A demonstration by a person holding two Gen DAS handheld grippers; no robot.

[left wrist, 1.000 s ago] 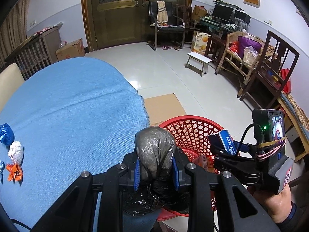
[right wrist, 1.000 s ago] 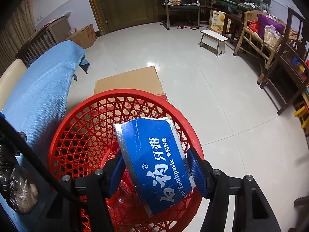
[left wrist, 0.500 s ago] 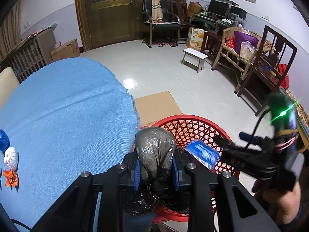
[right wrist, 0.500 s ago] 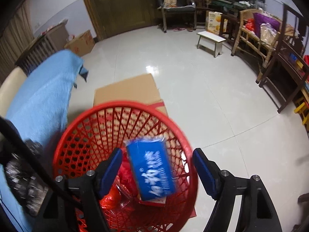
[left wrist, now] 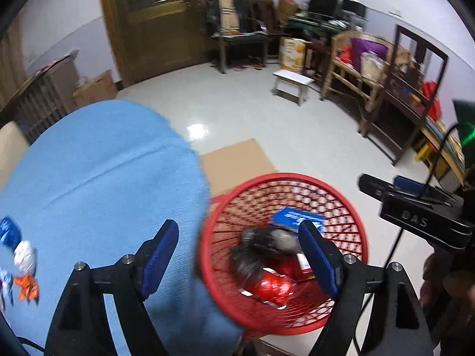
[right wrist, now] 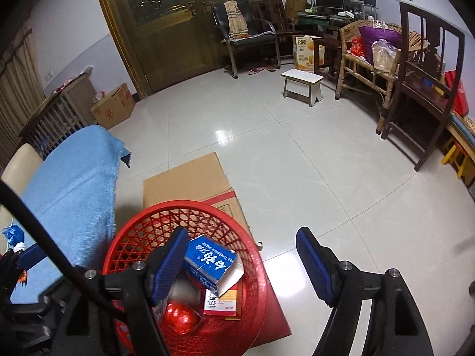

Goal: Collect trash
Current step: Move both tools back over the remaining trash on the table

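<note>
A red mesh basket (left wrist: 353, 222) (right wrist: 255, 270) stands on the floor beside the blue-clothed table (left wrist: 98, 184). In it lie a blue toothpaste box (left wrist: 297, 218) (right wrist: 212, 262), a grey-black plastic bag (left wrist: 261, 249), blurred with motion, and red wrappers (left wrist: 271, 289). My left gripper (left wrist: 243, 255) is open and empty over the basket's left rim. My right gripper (right wrist: 243, 262) is open and empty above the basket's right side; it also shows in the left wrist view (left wrist: 415, 207). Blue (left wrist: 9, 231), white (left wrist: 25, 256) and orange (left wrist: 26, 286) scraps lie on the table's left.
Flat cardboard (right wrist: 193, 184) lies under and behind the basket. A white stool (right wrist: 301, 84), wooden chairs (right wrist: 421, 89), a wicker bench (right wrist: 362, 59) and boxes (right wrist: 114, 108) stand around the tiled floor. A cream chair back (left wrist: 9, 148) is at the table's far left.
My right gripper opened and the toothpaste box fell into the basket. My left gripper then opened and the grey-black bag dropped into the basket. Both grippers have pulled back a little.
</note>
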